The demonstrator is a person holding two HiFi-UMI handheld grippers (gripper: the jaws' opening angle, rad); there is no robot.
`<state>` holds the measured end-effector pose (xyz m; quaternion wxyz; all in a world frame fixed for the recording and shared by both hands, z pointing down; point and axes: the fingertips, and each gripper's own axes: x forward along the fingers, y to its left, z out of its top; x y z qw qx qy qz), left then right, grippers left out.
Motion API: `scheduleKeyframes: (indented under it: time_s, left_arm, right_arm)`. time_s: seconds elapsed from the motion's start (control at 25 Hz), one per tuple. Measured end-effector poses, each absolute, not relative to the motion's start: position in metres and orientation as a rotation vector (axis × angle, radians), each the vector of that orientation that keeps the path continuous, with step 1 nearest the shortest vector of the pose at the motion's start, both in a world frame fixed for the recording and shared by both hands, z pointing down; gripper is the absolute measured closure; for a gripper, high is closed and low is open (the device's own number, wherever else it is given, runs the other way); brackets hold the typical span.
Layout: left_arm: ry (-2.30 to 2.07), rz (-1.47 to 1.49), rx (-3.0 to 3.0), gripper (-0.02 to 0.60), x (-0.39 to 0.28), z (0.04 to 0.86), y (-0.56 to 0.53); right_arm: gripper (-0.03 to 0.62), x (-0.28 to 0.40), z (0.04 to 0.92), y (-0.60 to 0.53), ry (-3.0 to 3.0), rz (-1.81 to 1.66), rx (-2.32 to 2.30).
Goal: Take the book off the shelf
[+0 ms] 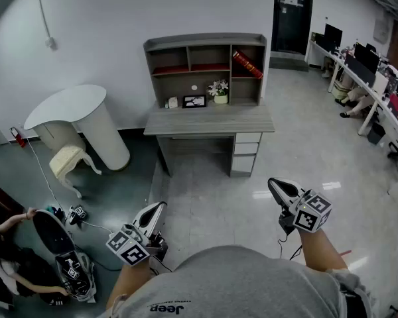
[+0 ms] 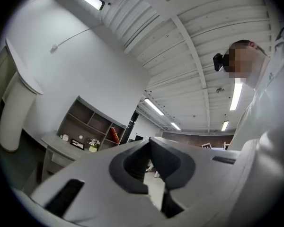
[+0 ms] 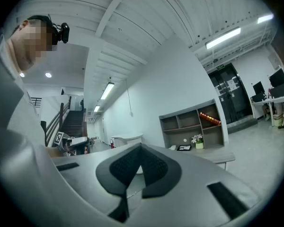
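Note:
A red book [image 1: 247,64] leans slantwise in the upper right compartment of the grey shelf unit [image 1: 205,42], which stands on a grey desk [image 1: 209,121] against the far wall. Both grippers hang low, close to my body and far from the desk. My left gripper [image 1: 160,205] is shut with nothing in it. My right gripper [image 1: 272,183] is shut too, and nothing is held. Beyond the closed tips of the left gripper [image 2: 150,141] the book [image 2: 114,135] shows small and distant. Past the right gripper [image 3: 141,146] the book [image 3: 209,118] also shows far off.
On the desk stand a flower pot [image 1: 219,90] and a picture frame [image 1: 194,101]; drawers [image 1: 247,152] sit under its right side. A white round-topped stand [image 1: 73,111] and a cream chair [image 1: 67,161] are at left. A person [image 1: 13,264] crouches by equipment at lower left. Office desks [image 1: 365,65] line the right.

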<state>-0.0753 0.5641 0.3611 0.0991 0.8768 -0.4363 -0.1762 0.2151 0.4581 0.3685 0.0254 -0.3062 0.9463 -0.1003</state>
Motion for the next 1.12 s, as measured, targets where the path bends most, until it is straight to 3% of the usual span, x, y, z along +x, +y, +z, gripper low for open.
scheduleKeyframes:
  time_s: [0.72,1.12]
  left_arm:
    - [-1.279,-0.491,2.596,0.554,-0.05,0.358,0.553]
    - [-1.228,-0.481,2.614,0.554,0.028,0.361,0.531]
  right_arm:
    - [0.588,0.24,0.367,0.452,2.898,-0.343,-0.922]
    - [0.585,0.317,0.377,0.449,2.909,-0.349,-0.944]
